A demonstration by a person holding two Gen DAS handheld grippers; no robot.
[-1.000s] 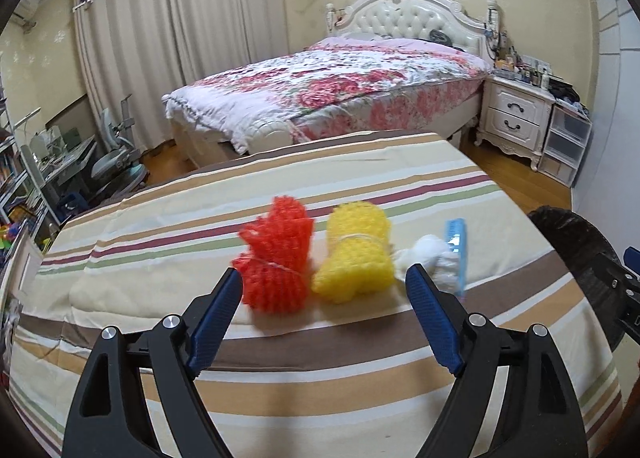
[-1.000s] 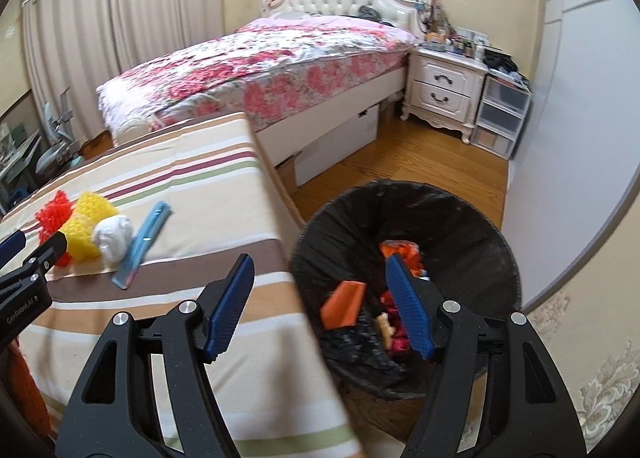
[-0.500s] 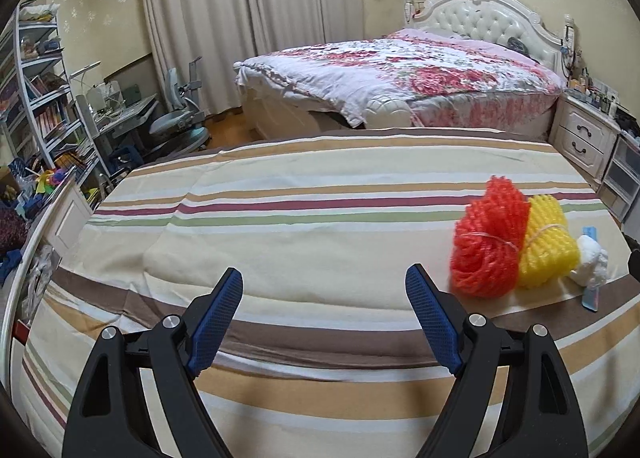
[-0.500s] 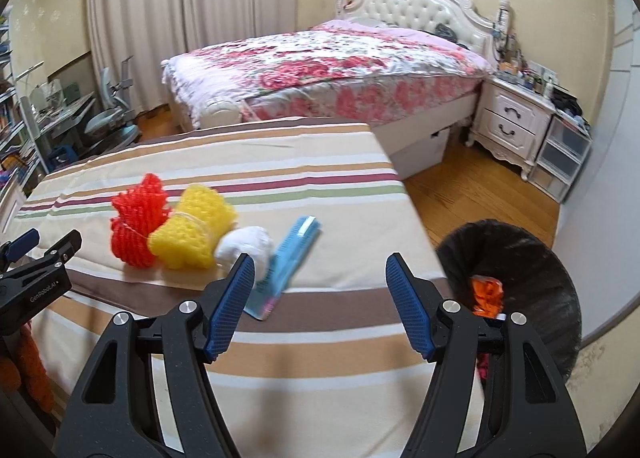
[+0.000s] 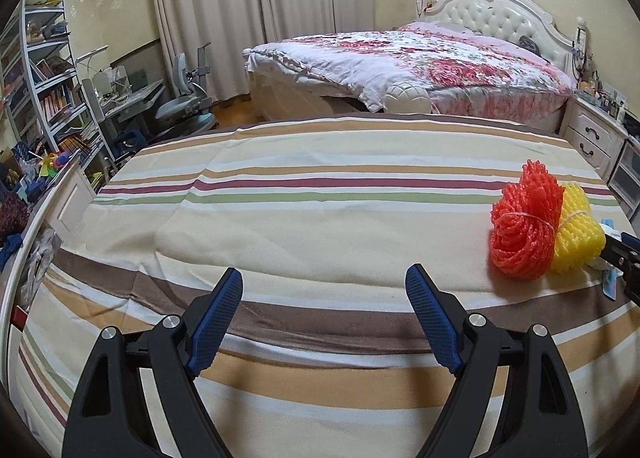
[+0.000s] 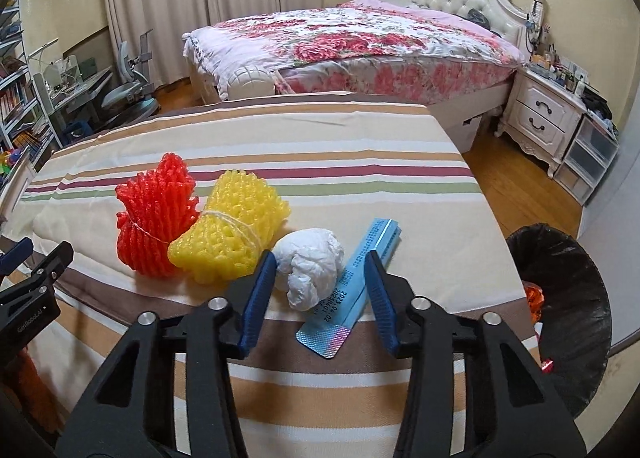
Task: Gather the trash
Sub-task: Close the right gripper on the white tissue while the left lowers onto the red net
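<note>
On the striped tablecloth (image 6: 280, 161) lie a red foam net (image 6: 154, 221), a yellow foam net (image 6: 232, 227), a crumpled white tissue (image 6: 310, 264) and a blue foil packet (image 6: 352, 290). My right gripper (image 6: 322, 272) is open, its fingers on either side of the tissue and packet, just above them. My left gripper (image 5: 324, 290) is open and empty over bare cloth, left of the red net (image 5: 522, 227) and yellow net (image 5: 574, 234). A black-lined trash bin (image 6: 568, 298) holding orange scraps stands right of the table.
A bed with a floral cover (image 6: 360, 37) stands behind the table. White nightstands (image 6: 548, 113) are at the right. A desk, chair and bookshelves (image 5: 52, 97) fill the left side. The table edge (image 6: 484, 193) drops to wooden floor.
My right gripper swung left from over the bin to the table and closed in on the tissue and packet. My left gripper turned left, so the nets slid to its right edge.
</note>
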